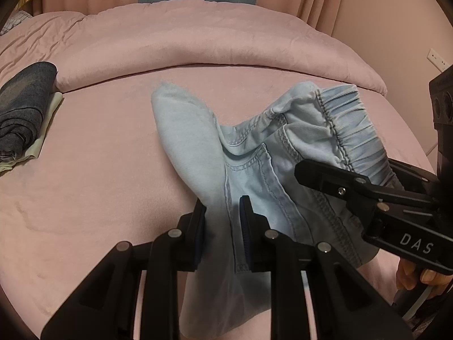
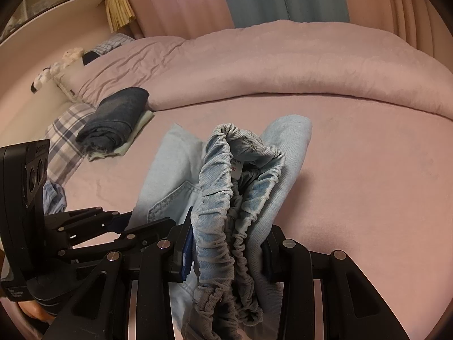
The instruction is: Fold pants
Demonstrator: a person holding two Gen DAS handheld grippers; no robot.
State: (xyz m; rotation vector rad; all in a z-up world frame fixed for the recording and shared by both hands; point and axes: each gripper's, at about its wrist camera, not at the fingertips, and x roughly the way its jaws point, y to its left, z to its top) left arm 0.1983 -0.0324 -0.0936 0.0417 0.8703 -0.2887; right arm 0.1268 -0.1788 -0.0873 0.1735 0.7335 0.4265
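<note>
pants (image 1: pixel 254 153) above bed (image 1: pixel 99 170) | left hand-held gripper (image 1: pixel 223 212) clamps leg fabric | right hand-held gripper (image 2: pixel 226 243) clamps waistband

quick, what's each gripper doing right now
left gripper: closed on the light blue pants, at a side seam.
right gripper: closed on the pants' bunched elastic waistband.

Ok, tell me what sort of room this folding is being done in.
Most likely a bedroom. The light blue pants are held over a bed with a pink sheet and a pink duvet bunched behind; pink curtains hang at the back, and folded dark clothes lie on the sheet.
</note>
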